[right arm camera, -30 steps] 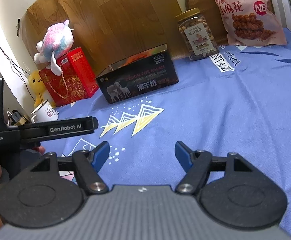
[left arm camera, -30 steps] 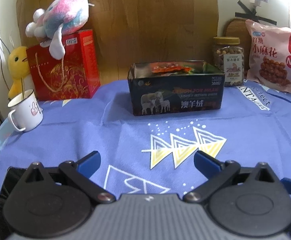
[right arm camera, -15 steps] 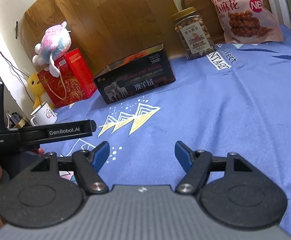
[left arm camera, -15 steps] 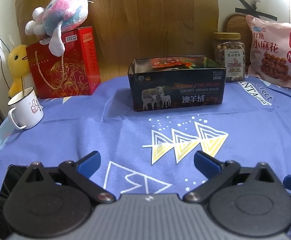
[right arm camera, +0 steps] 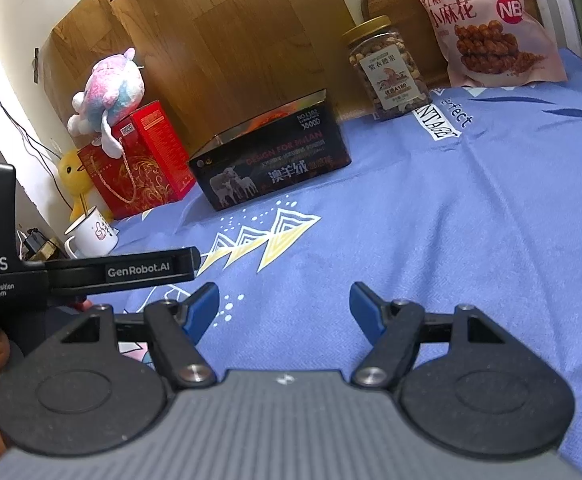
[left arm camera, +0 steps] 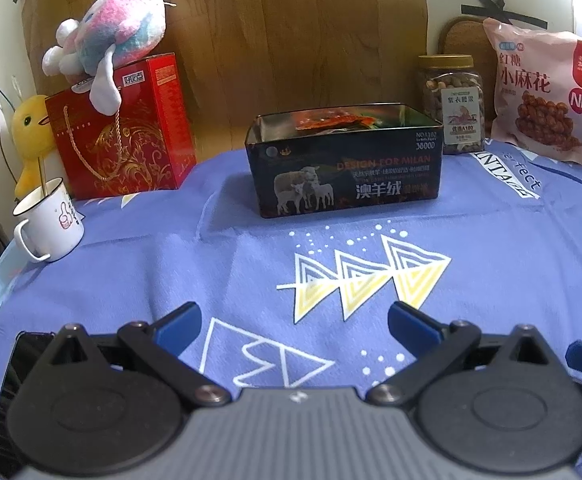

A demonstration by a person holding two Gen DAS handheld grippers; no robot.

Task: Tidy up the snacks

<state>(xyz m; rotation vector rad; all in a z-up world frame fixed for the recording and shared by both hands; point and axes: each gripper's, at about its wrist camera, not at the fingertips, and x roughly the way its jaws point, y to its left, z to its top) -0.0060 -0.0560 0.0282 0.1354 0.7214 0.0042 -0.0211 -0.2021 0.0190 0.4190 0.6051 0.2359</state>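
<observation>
Both the left gripper (left arm camera: 293, 322) and right gripper (right arm camera: 284, 304) hover spread, holding nothing, over bare blue cloth on the worktop (left arm camera: 491, 264). Beyond, the open snack tin (left arm camera: 345, 168) stands mid-worktop; nut jar (left arm camera: 453, 104) and pink snack bag (left arm camera: 545, 96) line the far right edge.

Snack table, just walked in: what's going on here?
A person holds two handheld grippers above a blue tablecloth; neither is handling anything. The left gripper and right gripper are both open and empty. Ahead sits an open dark tin box with some packets already inside. A nut jar and a pink snack bag stand at the back right, outside the box. A red gift bag with a plush toy on top and a white mug sit to the left.
</observation>
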